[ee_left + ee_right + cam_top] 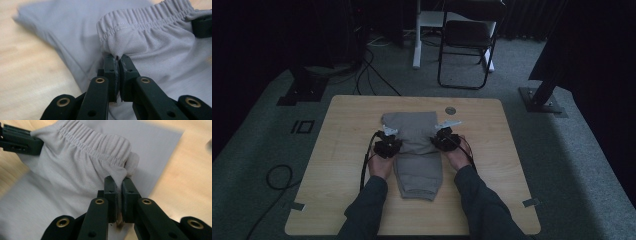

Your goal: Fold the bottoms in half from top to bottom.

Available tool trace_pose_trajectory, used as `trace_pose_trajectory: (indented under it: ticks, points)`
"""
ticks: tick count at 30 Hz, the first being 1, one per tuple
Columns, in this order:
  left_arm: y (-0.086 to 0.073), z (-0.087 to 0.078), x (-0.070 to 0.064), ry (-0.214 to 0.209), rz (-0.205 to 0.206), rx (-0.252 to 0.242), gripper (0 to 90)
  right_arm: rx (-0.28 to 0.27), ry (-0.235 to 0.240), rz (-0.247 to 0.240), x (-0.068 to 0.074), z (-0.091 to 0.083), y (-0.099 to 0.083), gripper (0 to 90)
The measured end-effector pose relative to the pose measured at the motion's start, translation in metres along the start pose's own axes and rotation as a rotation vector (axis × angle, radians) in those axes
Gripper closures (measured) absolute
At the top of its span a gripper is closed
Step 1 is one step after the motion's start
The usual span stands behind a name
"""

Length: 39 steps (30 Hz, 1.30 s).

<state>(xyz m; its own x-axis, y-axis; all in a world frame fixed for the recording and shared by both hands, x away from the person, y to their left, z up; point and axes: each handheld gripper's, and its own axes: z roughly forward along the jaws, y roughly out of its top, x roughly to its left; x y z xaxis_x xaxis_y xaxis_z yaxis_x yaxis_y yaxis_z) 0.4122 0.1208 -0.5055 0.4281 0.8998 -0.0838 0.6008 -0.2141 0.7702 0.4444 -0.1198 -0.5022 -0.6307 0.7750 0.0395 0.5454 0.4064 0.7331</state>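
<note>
- Black jaws of the left hand-held gripper rise from the bottom of its own view, pressed together on a pinch of grey cloth just below the waistband; the cloth hides the jaw tips.
- Likewise, the right hand-held gripper has its jaws clamped on the waistband's other end, with the fabric bunched over the tips.
- Each gripper view catches a black piece of the other gripper at its edge, cut off by the frame.
- From above, the shorts lie in the middle of the counter, partly folded, with a gripper on either side of the doubled part.
- Both forearms come in from the bottom edge, sleeves cut off by the frame.
- A small round thing lies on the counter just beyond the shorts, too small to make out.
- Farther back, a chair and cables stand in deep gloom, and little else is readable there.
</note>
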Motion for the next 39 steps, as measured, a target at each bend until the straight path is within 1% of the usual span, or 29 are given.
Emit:
trace_pose_trajectory:
  ticks: [2, 4, 5, 6, 7, 9, 10, 11, 13, 14, 15, 17, 20, 21, 23, 24, 25, 27, 28, 29, 30, 31, 32, 33, 35, 36, 37, 39]
  points:
    - [0.011, -0.015, -0.002, -0.011, 0.005, -0.048, 86.0, -0.044, -0.001, -0.007, 0.000, -0.014, 0.008, 85.2]
    - [0.023, -0.031, -0.006, -0.022, 0.019, -0.097, 86.1, -0.086, -0.004, -0.012, -0.001, -0.028, 0.016, 85.3]
    - [0.023, -0.031, -0.006, -0.022, 0.019, -0.097, 86.1, -0.086, -0.004, -0.012, -0.001, -0.028, 0.016, 85.3]
    - [0.030, -0.042, -0.008, -0.029, 0.025, -0.127, 86.1, -0.108, -0.004, -0.018, -0.001, -0.035, 0.020, 85.3]
    - [0.034, -0.048, -0.010, -0.035, 0.033, -0.144, 86.1, -0.134, -0.004, -0.018, -0.001, -0.044, 0.024, 85.3]
    - [0.041, -0.065, -0.015, -0.047, 0.050, -0.190, 86.1, -0.174, -0.001, -0.022, -0.001, -0.057, 0.028, 85.3]
    - [0.042, -0.070, -0.017, -0.051, 0.057, -0.200, 86.1, -0.202, 0.004, -0.025, 0.000, -0.066, 0.030, 85.3]
    - [0.042, -0.075, -0.019, -0.054, 0.065, -0.206, 86.1, -0.213, 0.008, -0.028, 0.001, -0.071, 0.031, 85.2]
    - [0.035, -0.079, -0.022, -0.059, 0.079, -0.200, 86.0, -0.215, 0.015, -0.040, 0.005, -0.080, 0.028, 85.2]
    - [0.029, -0.079, -0.023, -0.067, 0.075, -0.194, 85.9, -0.210, 0.016, -0.055, 0.008, -0.081, 0.022, 85.1]
    - [0.022, -0.077, -0.024, -0.073, 0.082, -0.181, 85.9, -0.198, 0.015, -0.067, 0.011, -0.081, 0.017, 85.0]
    - [0.008, -0.073, -0.026, -0.081, 0.080, -0.156, 85.9, -0.176, 0.021, -0.076, 0.015, -0.077, 0.005, 85.0]
    - [-0.018, -0.066, -0.026, -0.102, 0.071, -0.109, 85.7, -0.123, 0.039, -0.076, 0.022, -0.067, -0.019, 84.7]
    - [-0.028, -0.063, -0.025, -0.107, 0.072, -0.082, 85.6, -0.106, 0.044, -0.081, 0.024, -0.064, -0.027, 84.7]
    - [-0.042, -0.061, -0.025, -0.124, 0.053, -0.058, 85.2, -0.077, 0.062, -0.077, 0.030, -0.057, -0.045, 84.4]
    - [-0.053, -0.058, -0.025, -0.134, 0.045, -0.035, 84.9, -0.070, 0.067, -0.075, 0.032, -0.056, -0.050, 84.4]
    - [-0.059, -0.057, -0.026, -0.136, 0.048, -0.016, 84.3, -0.048, 0.074, -0.077, 0.035, -0.053, -0.059, 84.3]
    - [-0.073, -0.053, -0.028, -0.141, 0.058, 0.028, 80.1, -0.017, 0.086, -0.084, 0.040, -0.049, -0.070, 82.7]
    - [-0.079, -0.053, -0.027, -0.147, 0.058, 0.032, 76.2, 0.006, 0.091, -0.085, 0.042, -0.047, -0.075, 79.6]
    - [-0.082, -0.055, -0.025, -0.156, 0.045, 0.025, 73.9, 0.023, 0.087, -0.094, 0.044, -0.046, -0.080, 73.8]
    - [-0.083, -0.057, -0.023, -0.161, 0.030, 0.015, 72.3, 0.021, 0.086, -0.097, 0.044, -0.047, -0.083, 69.1]
    - [-0.082, -0.061, -0.018, -0.163, 0.009, -0.003, 71.2, 0.016, 0.088, -0.092, 0.044, -0.049, -0.084, 66.8]
    - [-0.080, -0.063, -0.015, -0.164, -0.005, -0.016, 70.3, -0.007, 0.096, -0.083, 0.042, -0.053, -0.084, 63.6]
    - [-0.077, -0.066, -0.011, -0.163, -0.017, -0.029, 70.1, -0.021, 0.102, -0.076, 0.041, -0.056, -0.083, 62.4]
    - [-0.069, -0.067, -0.005, -0.154, -0.025, -0.040, 69.8, -0.068, 0.106, -0.047, 0.035, -0.065, -0.078, 62.3]
    - [-0.065, -0.066, -0.002, -0.151, -0.025, -0.040, 69.9, -0.078, 0.103, -0.038, 0.033, -0.067, -0.075, 63.2]
    - [-0.060, -0.063, 0.000, -0.146, -0.030, -0.038, 70.4, -0.079, 0.095, -0.022, 0.029, -0.067, -0.072, 66.8]
    - [-0.052, -0.052, 0.003, -0.135, -0.037, -0.024, 74.9, -0.058, 0.063, 0.010, 0.023, -0.060, -0.066, 75.0]
